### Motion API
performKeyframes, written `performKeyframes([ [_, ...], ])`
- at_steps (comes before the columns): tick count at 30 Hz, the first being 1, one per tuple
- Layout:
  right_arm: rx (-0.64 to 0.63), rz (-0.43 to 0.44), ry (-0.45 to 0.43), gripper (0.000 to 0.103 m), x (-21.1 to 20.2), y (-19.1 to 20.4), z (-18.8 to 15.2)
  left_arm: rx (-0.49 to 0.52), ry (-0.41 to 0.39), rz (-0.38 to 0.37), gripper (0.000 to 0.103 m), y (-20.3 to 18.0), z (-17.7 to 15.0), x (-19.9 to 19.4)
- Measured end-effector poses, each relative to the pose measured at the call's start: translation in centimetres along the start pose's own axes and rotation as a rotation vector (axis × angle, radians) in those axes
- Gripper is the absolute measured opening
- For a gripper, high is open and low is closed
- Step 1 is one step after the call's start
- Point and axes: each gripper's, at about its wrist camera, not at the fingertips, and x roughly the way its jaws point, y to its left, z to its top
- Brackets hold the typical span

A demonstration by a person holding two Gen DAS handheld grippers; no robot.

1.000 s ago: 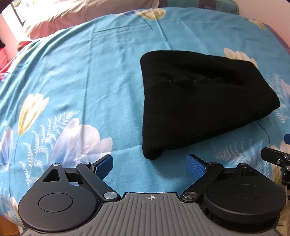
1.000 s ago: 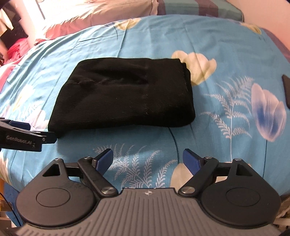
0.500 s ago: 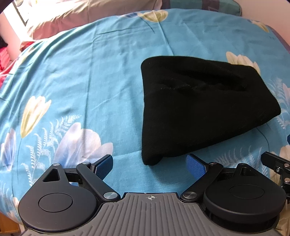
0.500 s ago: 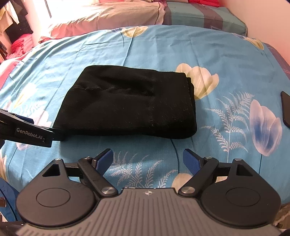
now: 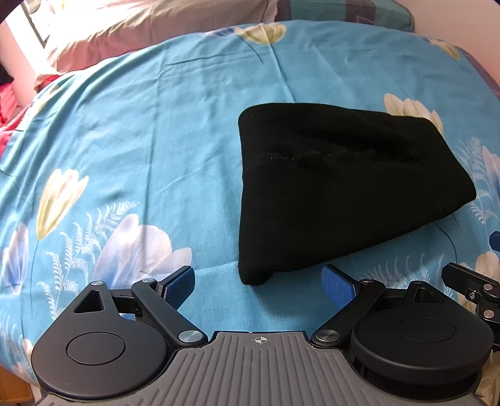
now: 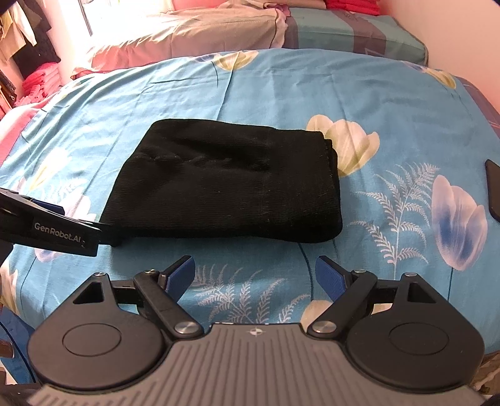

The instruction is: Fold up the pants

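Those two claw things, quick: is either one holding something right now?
Left gripper: open, holding nothing, just short of the folded black pants.
Right gripper: open, holding nothing.

A bed covered by a blue tulip-print sheet, with a pink-beige pillow and a striped pillow at its head, bright daylight at upper left, pale wall at right.

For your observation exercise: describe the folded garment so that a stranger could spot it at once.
Start at the blue flowered bedspread. Near its middle lie the folded black pants, a flat bundle. It is the only plain black cloth on the spread, beside a cream tulip print.
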Motion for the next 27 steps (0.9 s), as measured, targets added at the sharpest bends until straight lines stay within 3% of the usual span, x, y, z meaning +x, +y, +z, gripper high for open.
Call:
performKeyframes([
  [27, 0.007, 0.015, -0.008, 0.087, -0.33, 0.70, -0.55, 0.002, -0.006, -0.017, 0.103, 0.33, -0.42, -0.20],
])
